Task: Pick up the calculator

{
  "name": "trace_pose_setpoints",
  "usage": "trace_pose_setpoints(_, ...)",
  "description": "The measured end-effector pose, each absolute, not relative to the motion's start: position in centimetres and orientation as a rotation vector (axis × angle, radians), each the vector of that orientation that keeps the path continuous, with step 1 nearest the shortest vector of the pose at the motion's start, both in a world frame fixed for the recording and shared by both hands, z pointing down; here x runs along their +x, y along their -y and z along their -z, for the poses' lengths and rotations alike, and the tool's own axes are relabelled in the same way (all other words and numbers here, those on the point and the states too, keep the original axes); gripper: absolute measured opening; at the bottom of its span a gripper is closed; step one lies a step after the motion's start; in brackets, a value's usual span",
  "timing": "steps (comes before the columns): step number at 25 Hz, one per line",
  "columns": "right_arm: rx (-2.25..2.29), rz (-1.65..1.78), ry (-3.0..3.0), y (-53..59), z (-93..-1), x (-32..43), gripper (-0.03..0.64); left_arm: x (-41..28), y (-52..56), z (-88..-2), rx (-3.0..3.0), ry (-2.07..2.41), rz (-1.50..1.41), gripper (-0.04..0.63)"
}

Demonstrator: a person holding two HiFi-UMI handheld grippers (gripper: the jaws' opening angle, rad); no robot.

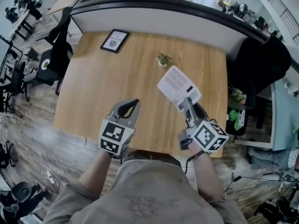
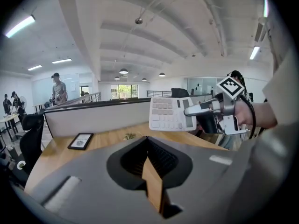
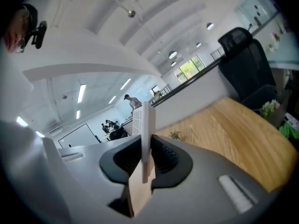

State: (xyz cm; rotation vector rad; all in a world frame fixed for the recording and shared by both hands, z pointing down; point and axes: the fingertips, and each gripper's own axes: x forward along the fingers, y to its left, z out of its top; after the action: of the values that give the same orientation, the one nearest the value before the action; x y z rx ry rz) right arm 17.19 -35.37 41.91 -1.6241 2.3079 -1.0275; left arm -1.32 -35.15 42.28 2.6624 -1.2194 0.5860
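Observation:
The white calculator [image 1: 178, 87] hangs in the air above the wooden table [image 1: 98, 92], its keys facing up in the head view. My right gripper [image 1: 186, 102] is shut on its near edge. In the right gripper view the calculator [image 3: 145, 127] stands edge-on, pinched between the two jaws. The left gripper view shows the calculator [image 2: 170, 114] held up to the right, clear of the tabletop. My left gripper [image 1: 129, 105] hovers to the left of it, shut, with nothing between its jaws.
A black-framed picture [image 1: 115, 40] lies at the table's far left, and a small green plant sprig [image 1: 164, 59] lies near the far middle. A curved white partition [image 1: 154, 17] runs behind the table. Black office chairs [image 1: 56, 55] stand to the left and right.

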Motion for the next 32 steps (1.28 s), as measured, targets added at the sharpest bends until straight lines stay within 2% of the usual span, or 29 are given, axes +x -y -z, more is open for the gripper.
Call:
trace_pose_setpoints(10,-1.757,0.381,-2.42,32.2,-29.5,17.9,0.063,-1.7,34.6,-32.5,2.792,1.316,-0.404,0.002)
trace_pose_setpoints(19,-1.868,-0.023,-2.371,28.4,-23.3,17.9,0.063,-3.0,32.8,-26.5,2.901,1.388,-0.318,0.002)
trace_pose_setpoints(24,-1.905,-0.124,-2.4,27.5,-22.4,17.6,0.063,-3.6,32.3,-25.6,2.924,1.415,-0.286,0.002)
trace_pose_setpoints(32,-1.896,-0.082,-2.435,27.3,-23.2,17.7,0.06,-3.4,31.9,-26.0,2.906,1.406,-0.295,0.002)
